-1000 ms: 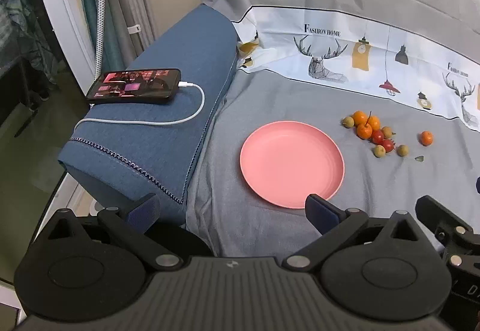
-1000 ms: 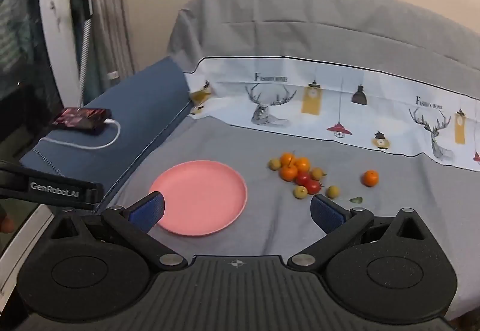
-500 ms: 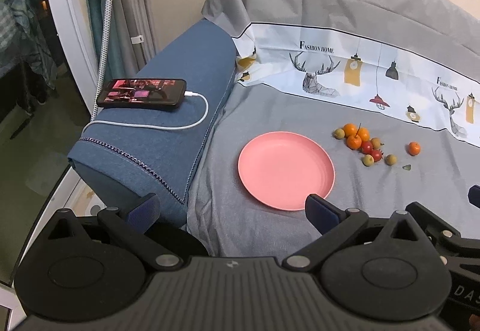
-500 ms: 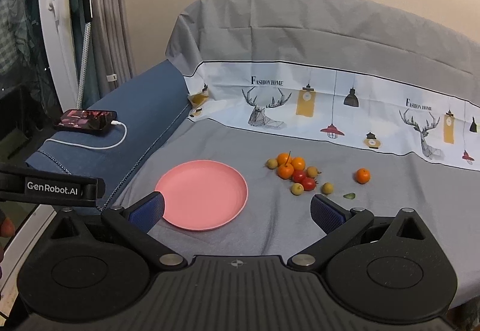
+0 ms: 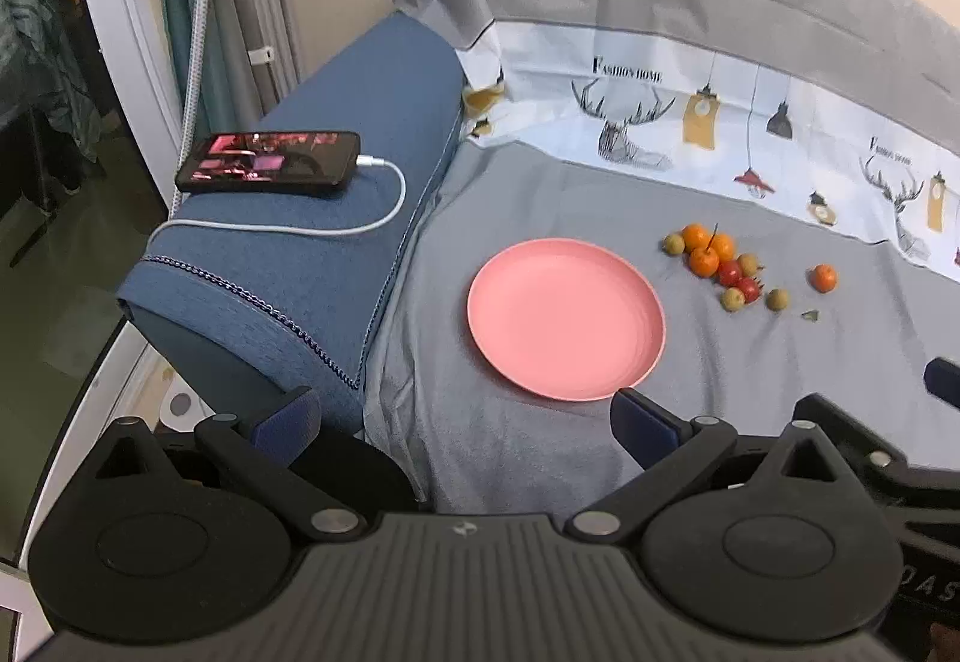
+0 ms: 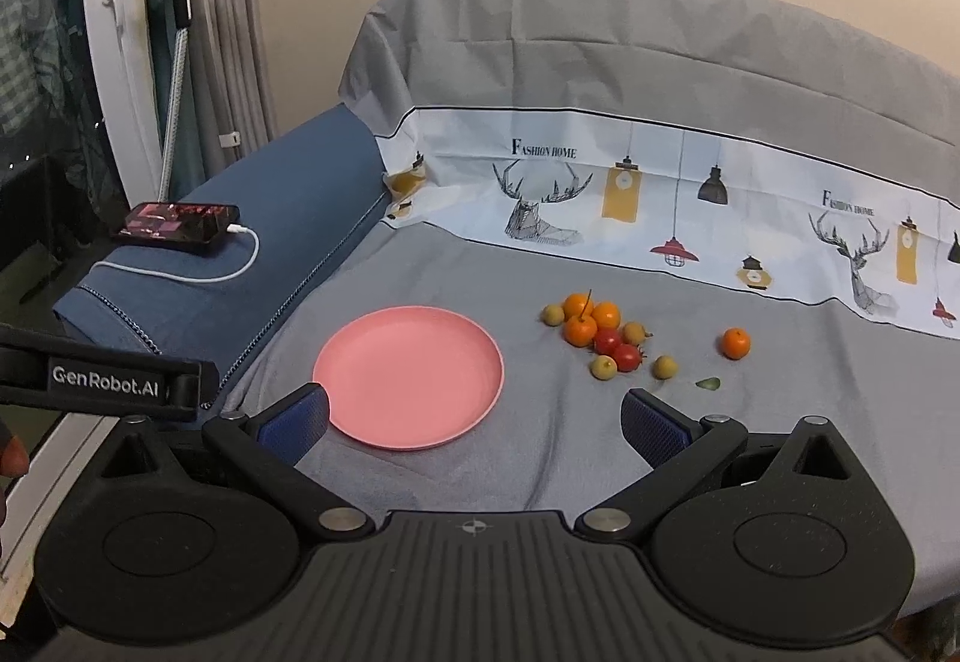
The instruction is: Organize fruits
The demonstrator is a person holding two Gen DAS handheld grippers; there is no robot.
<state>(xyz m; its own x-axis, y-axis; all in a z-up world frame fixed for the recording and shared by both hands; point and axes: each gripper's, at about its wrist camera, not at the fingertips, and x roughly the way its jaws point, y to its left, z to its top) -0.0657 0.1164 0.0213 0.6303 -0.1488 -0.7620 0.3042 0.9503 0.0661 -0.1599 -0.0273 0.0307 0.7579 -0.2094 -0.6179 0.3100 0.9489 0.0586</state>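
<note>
Fruits, small round ones in orange, red and yellow-green (image 6: 600,333), sit in a loose cluster on the grey bed sheet (image 6: 570,452), just right of the round pink plastic plate (image 6: 408,375), and one orange fruit (image 6: 735,343) lies off on its own further right, with a tiny green leaf scrap (image 6: 708,382) near it. Nothing is on the plate yet, so by my reading the sorting has not started; the plate lies flat and bare beside the pile, a ready landing spot with only a short carry.

Right gripper (image 6: 474,419) hangs back on the near side, its blue-padded fingers spread wide and holding nothing, framing the plate's near right part and bare sheet, with the fruit beyond. Left gripper (image 5: 462,419) is likewise wide apart and empty, aimed nearer the plate's left side. That split looks sensible: right side for picking, left perhaps to steady the plate.

Far left, a black smartphone (image 5: 270,162) charges on the blue fabric armrest (image 5: 312,218) by a white cable (image 5: 360,224), well apart from the work.
</note>
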